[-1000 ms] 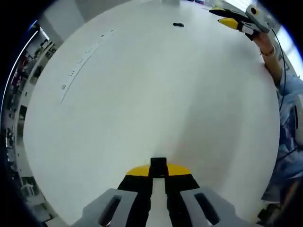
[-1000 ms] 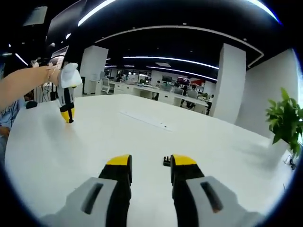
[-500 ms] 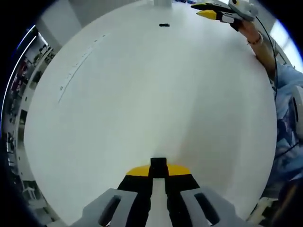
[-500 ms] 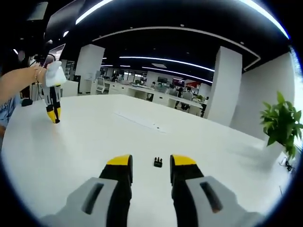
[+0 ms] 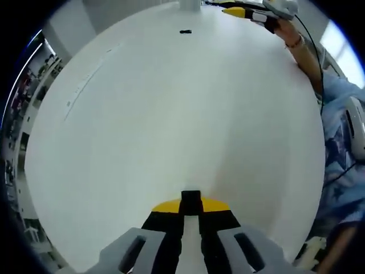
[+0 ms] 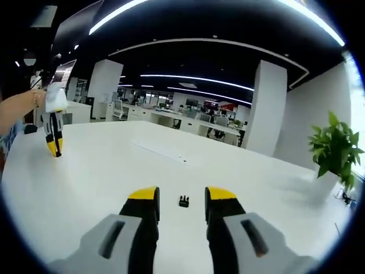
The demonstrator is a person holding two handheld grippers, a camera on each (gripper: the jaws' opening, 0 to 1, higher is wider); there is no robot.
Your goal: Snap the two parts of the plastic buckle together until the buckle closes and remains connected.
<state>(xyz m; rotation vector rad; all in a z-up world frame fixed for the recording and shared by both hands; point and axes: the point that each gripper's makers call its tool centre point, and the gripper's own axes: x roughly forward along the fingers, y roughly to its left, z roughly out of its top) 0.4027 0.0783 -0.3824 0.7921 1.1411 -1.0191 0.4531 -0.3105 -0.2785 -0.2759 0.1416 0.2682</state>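
The left gripper (image 5: 191, 212) has its two jaws pressed together on a small black piece (image 5: 191, 199), which I take to be one part of the plastic buckle; the piece sticks out a little above the yellow tips. This gripper stands over the white tabletop (image 5: 171, 125), near the edge closest to the person.

The right gripper (image 6: 181, 206) has its jaws spread and holds nothing. Between its yellow tips, a short way ahead, the other buckle part (image 6: 183, 201) lies flat on the tabletop, small and black, with short prongs pointing up in the picture. In the left gripper view this same part (image 5: 186, 31) lies far across the tabletop, close to the far edge, and the right gripper (image 5: 236, 10) hangs near it, apart from it.

The step in hand seems to be the approach to the second part: one half is already gripped, the other is still free on the table. I judge that the next move calls for the right gripper to come down around the lying part and close on its body, leaving the mating end free. After that the two halves must be brought together, lined up straight, and pushed until they click. The part is small, so a skewed grip could let it slip or turn.
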